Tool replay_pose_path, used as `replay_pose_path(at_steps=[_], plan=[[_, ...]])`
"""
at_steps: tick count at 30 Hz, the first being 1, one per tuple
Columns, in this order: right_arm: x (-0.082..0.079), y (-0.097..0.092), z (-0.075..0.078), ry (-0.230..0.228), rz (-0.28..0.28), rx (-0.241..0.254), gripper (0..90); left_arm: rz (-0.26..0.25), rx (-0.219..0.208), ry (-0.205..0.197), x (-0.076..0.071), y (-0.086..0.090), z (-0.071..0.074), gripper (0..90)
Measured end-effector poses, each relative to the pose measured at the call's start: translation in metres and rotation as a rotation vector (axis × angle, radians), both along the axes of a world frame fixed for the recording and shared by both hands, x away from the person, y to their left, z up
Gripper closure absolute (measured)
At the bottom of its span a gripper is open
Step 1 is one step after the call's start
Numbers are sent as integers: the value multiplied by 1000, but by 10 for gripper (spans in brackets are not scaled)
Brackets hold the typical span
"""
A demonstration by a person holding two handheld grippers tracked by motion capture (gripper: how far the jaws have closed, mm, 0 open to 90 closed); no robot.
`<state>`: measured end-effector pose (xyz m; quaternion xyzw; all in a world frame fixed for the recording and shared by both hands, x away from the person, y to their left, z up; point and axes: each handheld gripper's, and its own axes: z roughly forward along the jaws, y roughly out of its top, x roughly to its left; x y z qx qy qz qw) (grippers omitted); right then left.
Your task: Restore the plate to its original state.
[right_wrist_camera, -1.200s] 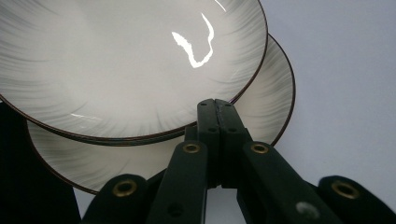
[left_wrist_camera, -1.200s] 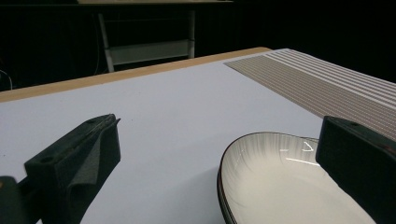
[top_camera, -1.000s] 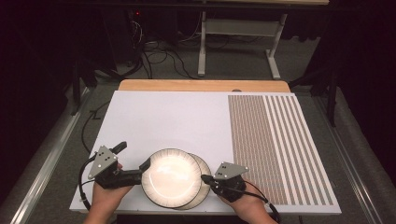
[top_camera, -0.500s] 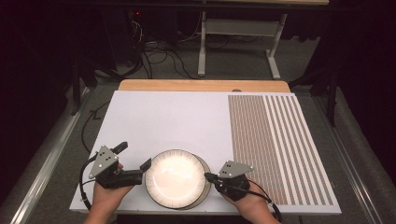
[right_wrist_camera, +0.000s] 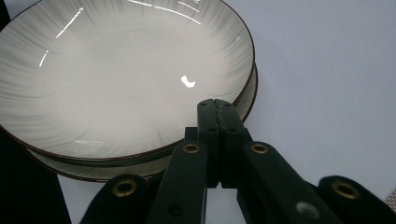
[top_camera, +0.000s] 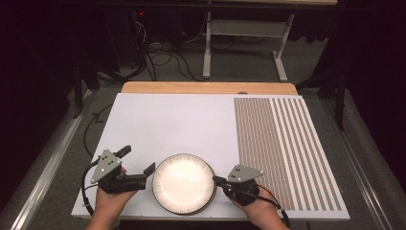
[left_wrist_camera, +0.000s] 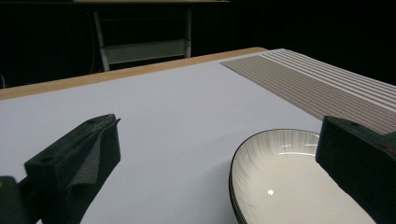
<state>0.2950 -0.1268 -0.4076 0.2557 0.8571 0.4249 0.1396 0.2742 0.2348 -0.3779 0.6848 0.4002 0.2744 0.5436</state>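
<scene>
**High view.** Left gripper (top_camera: 137,160) with jaws wide apart, nothing between them, just off the near-left rim of the upper plate (top_camera: 184,183). A second ago closed on that rim, with the plate offset to its side of the one beneath; half a second ago nearly centred, jaws at the rim. Now squared up over the lower plate and let go. Right gripper (top_camera: 216,180) with jaws pressed together, tip at the opposite rim, unmoved across all three moments. Both plates on the white desk (top_camera: 182,124), directly between the two grippers; striped mat (top_camera: 287,143) beyond the right gripper, well apart from the plates.

**Left gripper view.** Jaws far apart at either edge of the picture, bare desk (left_wrist_camera: 163,102) between them. Upper plate (left_wrist_camera: 280,177) ahead and beside the right-hand jaw, not gripped; contact with that jaw impossible to tell.

**Right gripper view.** Right gripper (right_wrist_camera: 218,105) fully closed, holding nothing, tip laid at the rim of the upper plate (right_wrist_camera: 116,79); lower plate (right_wrist_camera: 93,170) peeping out underneath.

**Reading.** Stacking apparently complete and the release made. Probably left to do: backing both grippers away without nudging the pile.
</scene>
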Motion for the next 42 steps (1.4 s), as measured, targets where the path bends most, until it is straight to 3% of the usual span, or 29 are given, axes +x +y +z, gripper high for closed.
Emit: replay_pose_path(at_steps=[13,23,26,33,34,35,38,42], plan=[[0,-7,2,-13,-17,3,900,-3,-4,-1,0,0,0,7],[3,-30,16,-35,-82,62,855,2,-10,3,1,1,-1,7],[3,-41,22,-50,-110,84,760,3,-11,4,1,2,-1,7],[5,-69,31,-114,-184,171,230,-3,-21,7,2,4,-4,6],[5,-69,31,-114,-184,171,230,-3,-21,7,2,4,-4,7],[7,-72,30,-127,-214,190,31,-14,-41,14,3,5,-4,5],[8,-76,29,-118,-270,211,4,-12,-53,7,4,6,-2,2],[6,-80,29,-145,-268,232,6,-14,-16,-2,5,1,-2,2]])
